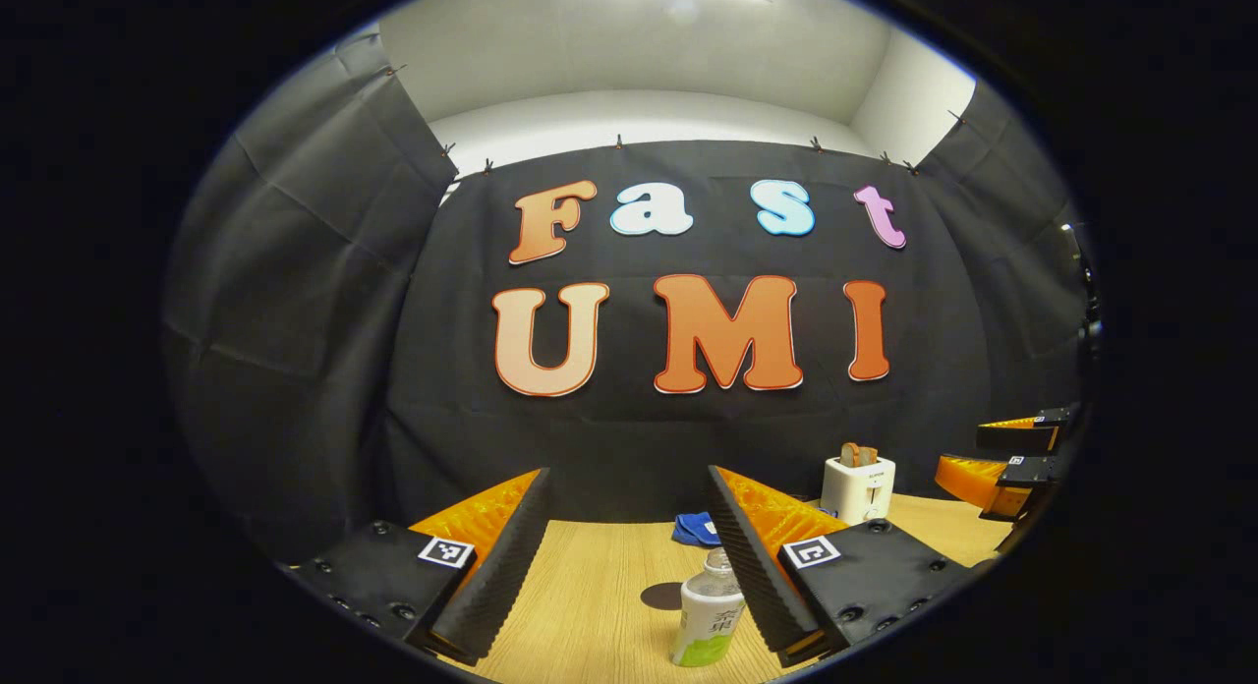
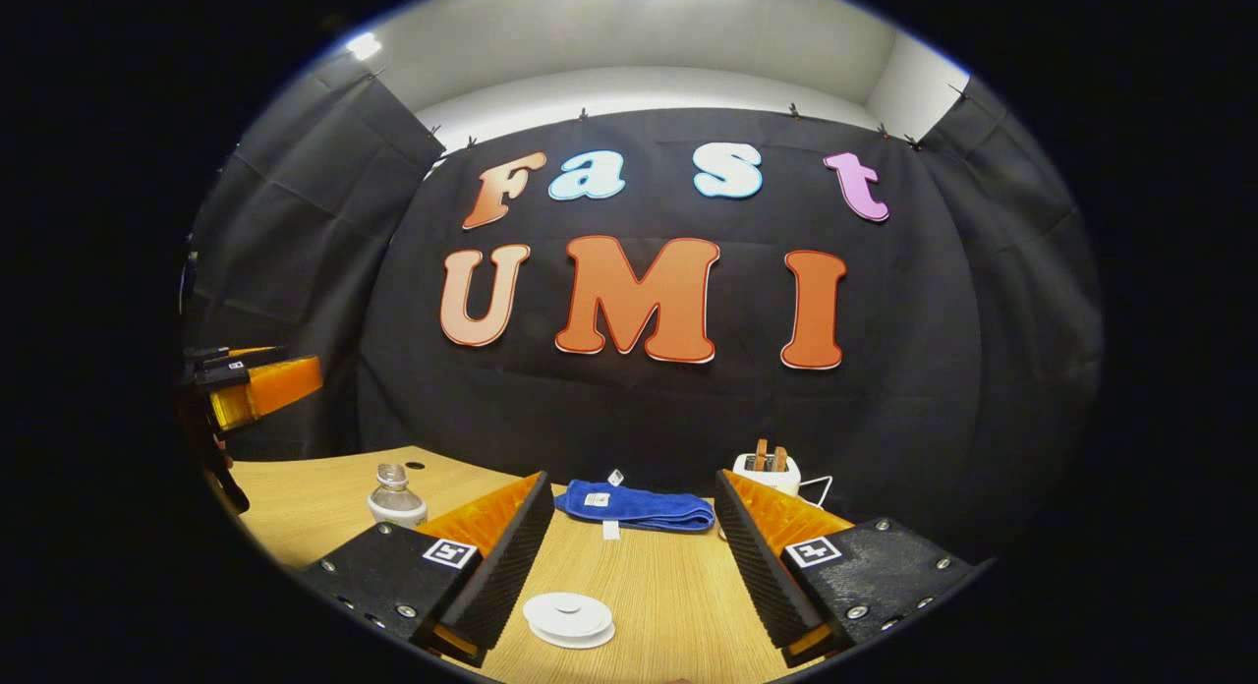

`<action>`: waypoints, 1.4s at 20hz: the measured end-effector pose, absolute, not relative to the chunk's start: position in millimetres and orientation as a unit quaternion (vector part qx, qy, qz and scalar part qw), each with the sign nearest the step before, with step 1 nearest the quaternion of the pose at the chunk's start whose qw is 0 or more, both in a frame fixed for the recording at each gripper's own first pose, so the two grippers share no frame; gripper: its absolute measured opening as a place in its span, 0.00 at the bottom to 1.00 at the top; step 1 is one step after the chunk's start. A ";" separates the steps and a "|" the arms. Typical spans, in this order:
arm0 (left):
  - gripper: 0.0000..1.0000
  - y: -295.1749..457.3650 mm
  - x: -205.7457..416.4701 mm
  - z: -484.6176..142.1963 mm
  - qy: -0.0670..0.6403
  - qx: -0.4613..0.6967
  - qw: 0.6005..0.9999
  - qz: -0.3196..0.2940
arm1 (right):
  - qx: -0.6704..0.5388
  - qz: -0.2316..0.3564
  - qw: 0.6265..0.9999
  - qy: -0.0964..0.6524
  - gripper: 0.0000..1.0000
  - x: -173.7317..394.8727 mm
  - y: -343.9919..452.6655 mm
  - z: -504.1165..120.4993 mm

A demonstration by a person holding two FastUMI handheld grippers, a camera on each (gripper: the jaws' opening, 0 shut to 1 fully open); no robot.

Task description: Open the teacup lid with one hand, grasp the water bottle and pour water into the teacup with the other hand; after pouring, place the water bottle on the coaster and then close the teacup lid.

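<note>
So in the left gripper view, the left gripper (image 1: 629,556) has its jaws spread wide, nothing between them. The clear plastic water bottle with a green-and-white label (image 1: 708,615) stands upright on the light wooden counter (image 1: 590,586) at about 6 o'clock, just beside the inner face of the finger on that side, though I can't tell if it's actually touching. A dark round coaster (image 1: 662,596) lies flat on the counter right behind the bottle. Further back there's a crumpled blue cloth (image 1: 696,529), and at roughly 4 o'clock a small white toaster with bread slices sticking up (image 1: 858,487). The other gripper shows way out at 3 o'clock.

Right gripper view: the right gripper (image 2: 629,556) is hovering with jaws released too, gripping nothing. The white round teacup lid (image 2: 568,619) sits low at 6 o'clock, between the fingers but nearer the 7 o'clock one; the cup beneath is cut off. The bottle stands at 8 o'clock, the cloth lies straight ahead, the toaster at 5 o'clock.
</note>
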State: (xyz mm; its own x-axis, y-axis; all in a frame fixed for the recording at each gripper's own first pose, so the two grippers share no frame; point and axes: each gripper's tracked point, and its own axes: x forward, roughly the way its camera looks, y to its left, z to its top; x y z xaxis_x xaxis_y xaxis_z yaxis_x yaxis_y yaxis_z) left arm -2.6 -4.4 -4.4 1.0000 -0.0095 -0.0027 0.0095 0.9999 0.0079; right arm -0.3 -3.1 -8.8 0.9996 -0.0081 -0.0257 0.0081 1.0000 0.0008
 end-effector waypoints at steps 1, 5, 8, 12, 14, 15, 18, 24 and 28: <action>0.97 -5.2 -2.5 -4.4 0.002 0.004 1.000 -0.005 | 0.001 -0.004 1.000 0.015 0.98 0.1 -3.0 -10.8; 0.99 -9.9 -1.0 -9.4 0.003 0.009 1.000 -0.014 | 0.008 0.000 1.000 0.029 0.98 8.5 -0.8 -27.5; 0.99 -7.5 -2.0 -19.9 0.014 0.009 1.000 -0.013 | 0.012 0.001 0.997 0.074 0.98 16.2 -0.3 -64.0; 0.97 -2.8 -2.5 -23.9 0.018 0.009 1.000 -0.010 | 0.025 0.022 0.993 0.115 0.97 25.0 13.3 -96.4; 0.97 -1.9 -3.1 -28.0 0.019 0.010 1.000 -0.009 | 0.034 0.023 0.990 0.133 0.96 29.2 15.4 -113.7; 0.97 -2.2 -4.3 -29.7 0.020 0.010 1.000 -0.010 | 0.037 0.024 0.988 0.145 0.95 29.7 16.3 -123.0; 0.97 0.1 -5.6 -37.7 0.027 0.017 0.999 -0.009 | 0.042 0.036 0.984 0.169 0.91 31.9 26.7 -142.0; 0.97 4.2 -6.0 -48.4 0.039 0.022 0.999 -0.004 | 0.032 0.075 0.976 0.203 0.76 34.6 56.4 -172.2; 0.98 6.5 -6.6 -53.2 0.044 0.022 0.999 -0.001 | 0.015 0.081 0.972 0.218 0.68 36.7 63.9 -186.6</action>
State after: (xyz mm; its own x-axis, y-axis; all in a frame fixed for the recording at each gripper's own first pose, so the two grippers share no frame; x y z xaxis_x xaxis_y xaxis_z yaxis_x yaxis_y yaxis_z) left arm -6.6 6.5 -53.2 0.9962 0.0008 -0.0875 0.0030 0.9990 0.0437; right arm 36.7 63.9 -186.6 0.8916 0.1632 -0.4224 -0.1501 0.9866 0.0644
